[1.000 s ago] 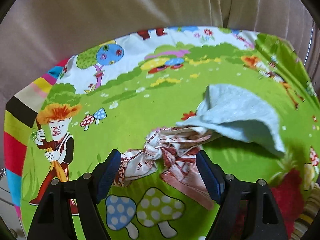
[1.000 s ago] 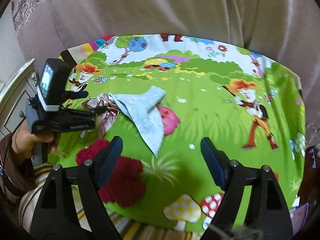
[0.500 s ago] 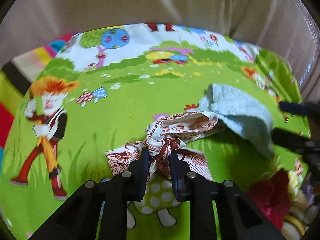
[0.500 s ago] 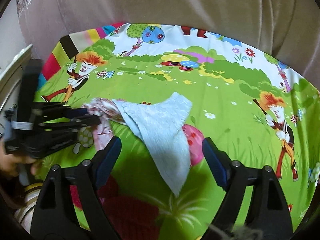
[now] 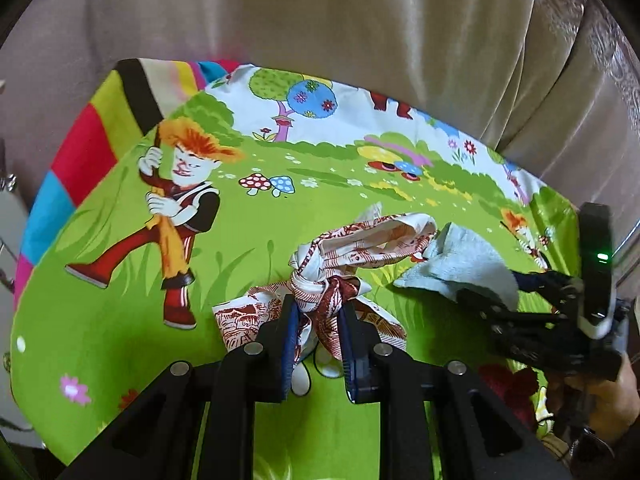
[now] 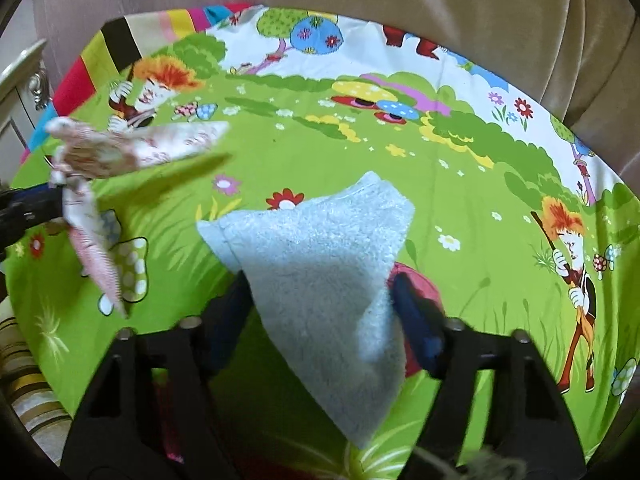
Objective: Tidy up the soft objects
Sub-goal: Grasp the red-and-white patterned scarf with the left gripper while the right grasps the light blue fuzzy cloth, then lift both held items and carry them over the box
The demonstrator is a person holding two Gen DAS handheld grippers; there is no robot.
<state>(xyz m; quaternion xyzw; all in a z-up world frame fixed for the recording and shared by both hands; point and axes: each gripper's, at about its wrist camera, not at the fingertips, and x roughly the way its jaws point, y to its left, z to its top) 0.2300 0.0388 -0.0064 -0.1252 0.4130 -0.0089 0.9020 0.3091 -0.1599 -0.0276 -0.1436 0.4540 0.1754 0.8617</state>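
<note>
A knotted red-and-white patterned scarf [image 5: 360, 248] is pinched at its knot by my left gripper [image 5: 316, 320], which is shut on it. In the right wrist view the scarf [image 6: 120, 148] hangs blurred above the cartoon sheet [image 6: 440, 184], with the left gripper [image 6: 24, 208] at the left edge. A light blue towel [image 6: 320, 248] lies on the sheet. My right gripper [image 6: 322, 292] straddles it and its jaws are closing, one finger on each side of the towel. The left wrist view shows the towel [image 5: 460, 268] under the right gripper [image 5: 492, 300].
A beige sofa back [image 5: 360, 40] rises behind the bright green cartoon sheet [image 5: 120, 320]. A dark red fluffy item [image 5: 508, 388] lies near the right-hand tool and a person's hand [image 5: 608, 408]. A striped cushion [image 6: 24, 392] and a pale cabinet [image 6: 24, 64] are at the left.
The left gripper shut on the scarf's knot and pulled it up and away from the towel. The right gripper came down over the towel and its jaws narrowed.
</note>
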